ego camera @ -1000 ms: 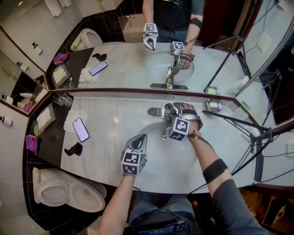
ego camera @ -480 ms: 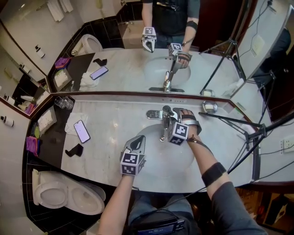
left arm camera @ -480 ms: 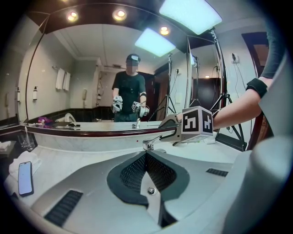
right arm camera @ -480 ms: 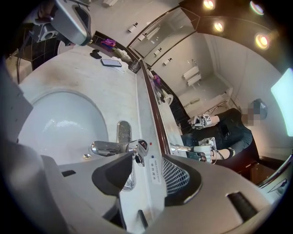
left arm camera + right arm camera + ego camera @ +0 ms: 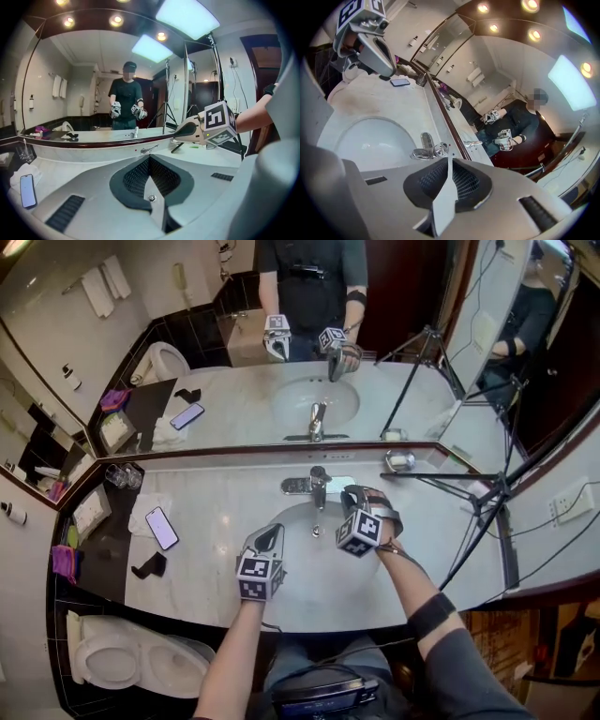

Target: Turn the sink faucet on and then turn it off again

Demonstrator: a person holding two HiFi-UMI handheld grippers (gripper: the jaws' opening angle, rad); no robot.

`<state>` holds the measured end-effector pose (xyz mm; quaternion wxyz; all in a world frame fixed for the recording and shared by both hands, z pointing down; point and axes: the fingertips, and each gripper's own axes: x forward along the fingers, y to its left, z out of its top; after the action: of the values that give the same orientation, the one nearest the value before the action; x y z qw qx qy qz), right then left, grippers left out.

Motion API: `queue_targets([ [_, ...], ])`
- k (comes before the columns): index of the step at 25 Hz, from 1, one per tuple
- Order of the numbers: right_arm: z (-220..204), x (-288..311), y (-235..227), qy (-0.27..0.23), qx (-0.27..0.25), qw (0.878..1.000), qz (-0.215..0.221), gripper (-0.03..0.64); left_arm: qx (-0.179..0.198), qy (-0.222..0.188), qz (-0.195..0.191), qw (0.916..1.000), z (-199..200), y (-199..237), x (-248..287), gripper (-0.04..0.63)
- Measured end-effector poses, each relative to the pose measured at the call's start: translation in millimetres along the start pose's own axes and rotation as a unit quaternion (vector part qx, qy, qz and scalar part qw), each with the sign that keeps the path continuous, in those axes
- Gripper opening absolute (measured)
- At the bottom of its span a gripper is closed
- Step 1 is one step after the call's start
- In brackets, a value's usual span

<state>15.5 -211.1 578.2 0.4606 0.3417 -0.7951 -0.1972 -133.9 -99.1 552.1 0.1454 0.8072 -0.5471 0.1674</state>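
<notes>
The chrome faucet (image 5: 317, 486) stands at the back of the white sink basin (image 5: 298, 579); I cannot tell whether water is running. My right gripper (image 5: 349, 495) hangs just right of the faucet, apart from it. Its jaws have just been closing and now meet with nothing between them. In the right gripper view the faucet (image 5: 424, 149) lies just beyond that gripper's tips (image 5: 449, 161). My left gripper (image 5: 272, 533) hovers shut and empty over the basin's near left side. From the left gripper view, the faucet (image 5: 149, 150) sits beyond the tips (image 5: 149, 159), and the right gripper (image 5: 177, 136) is at right.
A phone (image 5: 162, 527) lies on a white cloth (image 5: 147, 502) at the counter's left, with glasses (image 5: 122, 476) behind and a dark object (image 5: 150, 565) in front. A small metal dish (image 5: 400, 461) and tripod legs (image 5: 469, 493) are on the right. A mirror backs the counter; a toilet (image 5: 131, 657) stands at lower left.
My right gripper has let go of the faucet handle, drawn back to the right of it and closed its jaws. The left gripper has risen slightly over the basin.
</notes>
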Motion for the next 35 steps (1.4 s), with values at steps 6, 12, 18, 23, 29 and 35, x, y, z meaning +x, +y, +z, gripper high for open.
queue_targets([
  [6,-19.4,-42.4,6.5,-0.015,0.165,0.986,-0.001,0.018,-0.008,-0.007,-0.006,0.9999,5.0,0.9,-12.1,0.000],
  [12,-41.1,-81.0,2.4,-0.039,0.333,0.942,-0.003,0.018,-0.014,-0.008,-0.011,0.9998,3.5,-1.2,-23.0,0.000],
  [18,-71.0,-108.9,20.6,-0.040,0.391,0.919,-0.002,0.018,-0.013,-0.006,-0.013,0.9998,0.8,-4.6,-34.2,0.000],
  [23,-91.5,-121.5,34.3,-0.037,0.412,0.910,-0.002,0.018,-0.014,-0.002,-0.012,0.9998,-7.2,-6.0,-39.0,0.000],
  [29,-102.9,-124.7,45.5,-0.034,0.407,0.913,-0.001,0.019,-0.016,-0.002,-0.014,0.9998,-12.0,-11.4,-41.2,0.000],
  [35,-99.7,-122.3,47.3,-0.033,0.396,0.917,0.003,0.020,-0.014,0.001,-0.011,0.9998,-14.5,-12.4,-37.9,0.000],
])
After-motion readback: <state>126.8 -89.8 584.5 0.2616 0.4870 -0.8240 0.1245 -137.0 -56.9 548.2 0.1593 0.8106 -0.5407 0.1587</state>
